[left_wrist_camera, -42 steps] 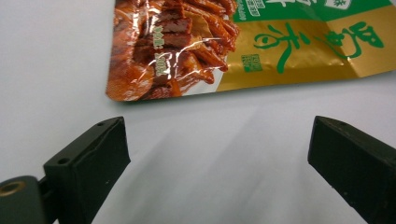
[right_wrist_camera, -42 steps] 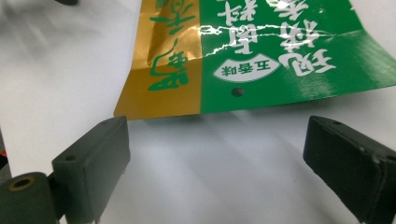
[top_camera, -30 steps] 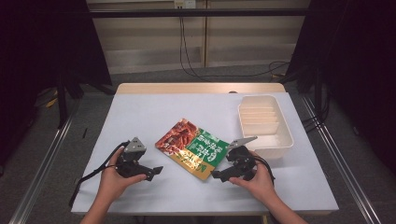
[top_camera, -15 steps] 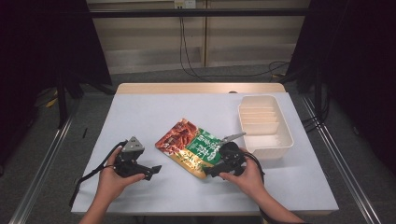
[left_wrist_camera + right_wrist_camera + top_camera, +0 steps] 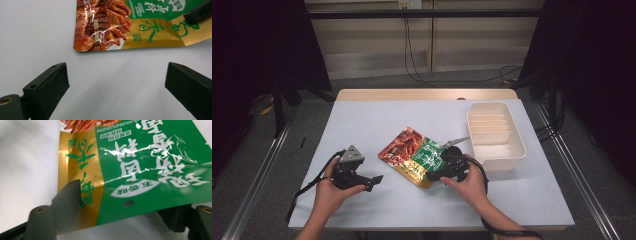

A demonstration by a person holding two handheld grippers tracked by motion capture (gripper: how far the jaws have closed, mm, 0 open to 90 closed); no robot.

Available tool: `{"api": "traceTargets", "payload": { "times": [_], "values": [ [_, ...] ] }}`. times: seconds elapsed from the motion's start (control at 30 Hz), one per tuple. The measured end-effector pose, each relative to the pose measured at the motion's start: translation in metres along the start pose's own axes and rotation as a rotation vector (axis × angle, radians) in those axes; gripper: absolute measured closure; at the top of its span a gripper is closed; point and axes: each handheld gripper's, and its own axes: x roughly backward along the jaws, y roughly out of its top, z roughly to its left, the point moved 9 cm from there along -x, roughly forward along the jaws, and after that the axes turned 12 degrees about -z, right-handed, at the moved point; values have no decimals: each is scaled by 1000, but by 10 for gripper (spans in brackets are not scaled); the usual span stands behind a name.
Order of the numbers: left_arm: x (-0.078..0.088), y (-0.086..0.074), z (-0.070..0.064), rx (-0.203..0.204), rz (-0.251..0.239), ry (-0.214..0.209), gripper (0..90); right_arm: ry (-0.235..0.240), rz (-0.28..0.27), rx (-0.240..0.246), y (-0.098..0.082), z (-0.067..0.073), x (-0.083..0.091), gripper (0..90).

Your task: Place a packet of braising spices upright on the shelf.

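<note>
Green-red snack pouch [image 5: 412, 157] flat, long axis diagonal, right hand-held gripper [image 5: 435, 173] straddling hem unclosed, left hand-held gripper [image 5: 374, 181] released.

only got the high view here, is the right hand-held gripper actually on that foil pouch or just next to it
Observer: In the right gripper view, the right hand-held gripper straddles the edge of the red, green and gold foil snack pouch. One jaw lies over the gold strip and the other sits under the green part.
Operator: clamped?
Observer: No, the jaws stand wide apart, so it is open.
Operator: and the left one
Observer: The left hand-held gripper is open too, with bare white table between its jaws. The pouch's red corner lies just ahead of it, untouched.
</note>
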Motion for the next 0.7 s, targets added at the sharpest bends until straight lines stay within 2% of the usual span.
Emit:
{"api": "traceTargets", "payload": {
  "times": [0.17, 0.2, 0.3, 0.33, 0.4, 0.43, 0.53, 0.57, 0.7],
  "values": [
    [1, 1, 2, 1, -9, 4, 51, -13, 12, -9, 1, 0, -4, 347],
    [1, 1, 2, 4, -10, 5, 52, -30, 16, 0, 1, 0, -5, 395],
    [2, 1, 2, 7, -12, 10, 54, -22, 20, -24, 2, 2, -4, 492],
    [1, 1, 2, 10, -14, 11, 54, -28, 11, -4, 3, 1, -5, 521],
    [2, 1, 2, 6, -13, 15, 55, -46, 21, -3, 4, 1, -4, 604],
    [2, 1, 2, 7, -12, 15, 55, -46, 21, -3, 4, 1, -4, 604],
    [3, 2, 4, 3, -18, 15, 56, -47, 16, 2, 8, 0, -2, 676],
    [3, 2, 4, 0, -16, 25, 56, -52, 35, 5, 9, 0, 0, 727],
    [4, 3, 5, 0, -22, 29, 56, -57, 51, 18, 11, -1, 1, 793]
  ]
}}
